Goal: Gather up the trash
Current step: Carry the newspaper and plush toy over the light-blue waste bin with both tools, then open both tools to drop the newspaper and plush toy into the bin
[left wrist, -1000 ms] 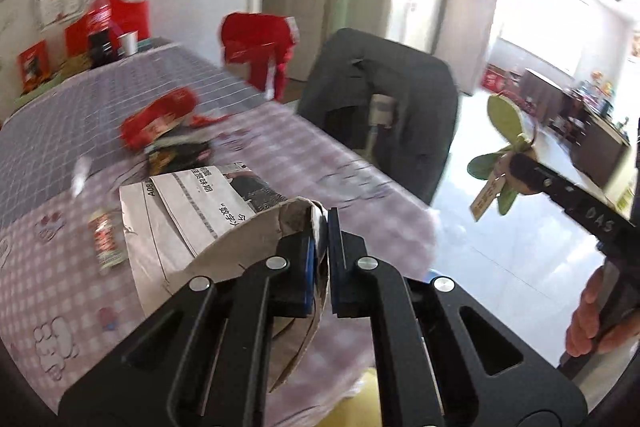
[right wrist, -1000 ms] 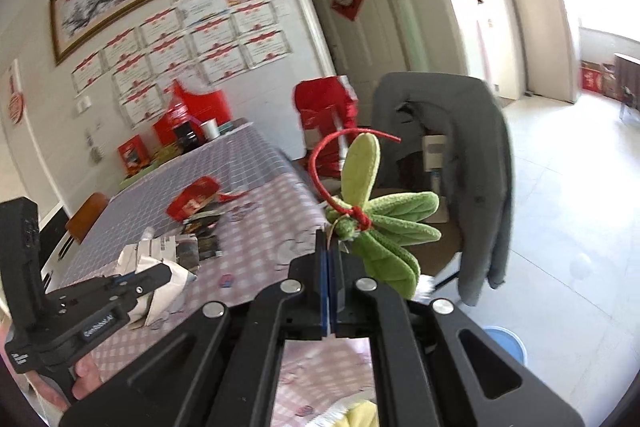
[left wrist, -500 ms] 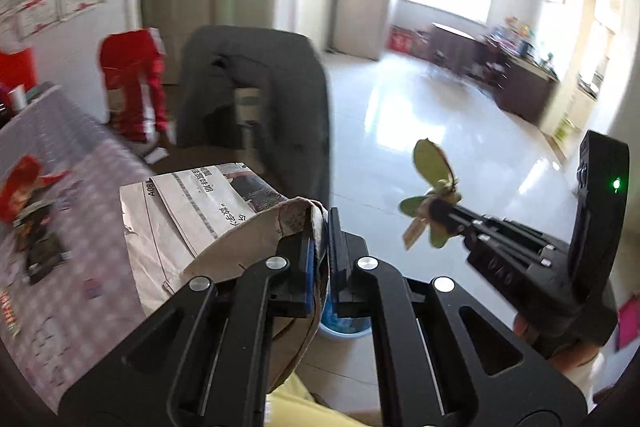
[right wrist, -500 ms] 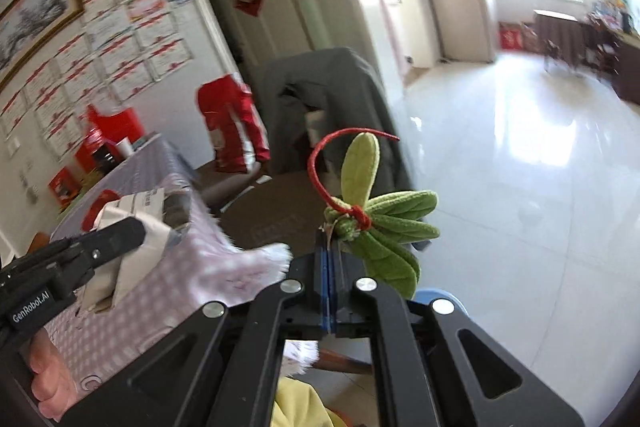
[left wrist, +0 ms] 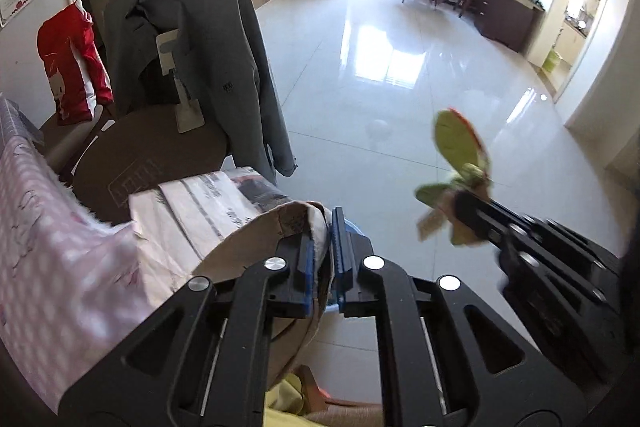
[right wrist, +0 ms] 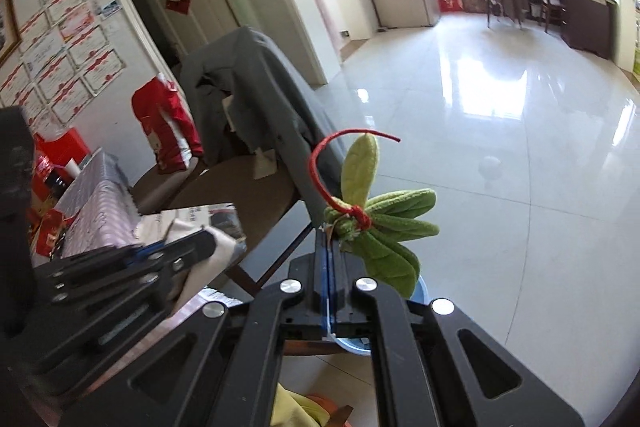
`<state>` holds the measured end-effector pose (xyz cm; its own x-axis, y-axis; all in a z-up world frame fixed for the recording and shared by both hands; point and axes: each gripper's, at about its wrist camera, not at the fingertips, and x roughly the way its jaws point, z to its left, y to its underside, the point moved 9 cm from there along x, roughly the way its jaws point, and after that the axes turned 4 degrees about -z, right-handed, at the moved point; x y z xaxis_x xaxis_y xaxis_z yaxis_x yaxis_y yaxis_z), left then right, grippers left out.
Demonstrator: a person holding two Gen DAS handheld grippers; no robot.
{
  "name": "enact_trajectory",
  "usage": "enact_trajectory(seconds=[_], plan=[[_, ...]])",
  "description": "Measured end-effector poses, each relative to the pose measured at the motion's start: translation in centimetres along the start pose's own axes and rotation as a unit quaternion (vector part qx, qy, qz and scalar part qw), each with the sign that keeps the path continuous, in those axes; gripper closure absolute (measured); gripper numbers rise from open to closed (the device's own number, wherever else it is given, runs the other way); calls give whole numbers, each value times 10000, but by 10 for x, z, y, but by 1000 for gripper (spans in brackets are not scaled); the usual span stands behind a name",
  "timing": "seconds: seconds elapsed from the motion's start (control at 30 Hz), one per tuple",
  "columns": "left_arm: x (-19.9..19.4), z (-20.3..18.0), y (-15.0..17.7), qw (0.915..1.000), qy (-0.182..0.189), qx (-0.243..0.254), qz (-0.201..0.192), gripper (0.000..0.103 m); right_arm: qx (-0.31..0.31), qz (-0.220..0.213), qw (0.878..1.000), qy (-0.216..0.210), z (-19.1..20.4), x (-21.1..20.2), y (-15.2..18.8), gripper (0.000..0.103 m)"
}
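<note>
Trash carried toward blue bin (right wrist: 421, 293): left gripper (left wrist: 322, 259) jaws just easing off paper wad (left wrist: 208, 211), apparently loose; right gripper (right wrist: 329, 279) clamps leaf sprig (right wrist: 380, 227). Next: release over bin.

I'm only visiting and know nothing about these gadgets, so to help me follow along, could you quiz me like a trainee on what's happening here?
1. What does the right gripper pinch in its fingers? A) a green fabric leaf sprig tied with red string; B) a glass bottle; C) a metal spoon.
2. True or false: a grey jacket hangs over the back of the brown chair.
3. Fill in: the left gripper has crumpled ______ between its fingers.

Key: 1 A. 2 True. 3 newspaper; those fingers have just been opening, with the paper between them.
</note>
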<state>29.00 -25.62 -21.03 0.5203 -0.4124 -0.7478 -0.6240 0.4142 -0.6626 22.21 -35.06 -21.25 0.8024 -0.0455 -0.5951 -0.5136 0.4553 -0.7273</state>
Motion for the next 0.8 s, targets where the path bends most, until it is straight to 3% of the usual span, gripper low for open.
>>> enact_trajectory(seconds=[0.03,0.07,0.1,0.3,0.47,0.53,0.57,0.6,0.8], plan=[[9,1,-1,9999,-77,28,68,66,22,4,10000,16,-5,1,0,101],[14,1,-3,9999,-119,72,101,33,38,5,10000,46,-9,1,1,101],[16,1,-4,9998,-151,110,82,29,42,12,10000,64,-12,2,1,101],[18,19,-5,9994,-348,-32,40,29,44,219,9997,121,-15,20,7,101],[11,39,7,9984,-541,-132,53,29,-208,652,9976,106,0,55,12,99],[7,45,9,9983,-544,-205,29,29,-319,844,9958,136,7,69,13,85],[4,48,10,9983,-531,-251,17,29,-324,928,9949,220,6,72,15,52],[2,51,11,9981,-534,-302,2,29,-286,969,9942,361,4,74,16,36],[-12,67,12,9970,-586,-501,-106,29,-460,753,9956,301,22,64,11,36]])
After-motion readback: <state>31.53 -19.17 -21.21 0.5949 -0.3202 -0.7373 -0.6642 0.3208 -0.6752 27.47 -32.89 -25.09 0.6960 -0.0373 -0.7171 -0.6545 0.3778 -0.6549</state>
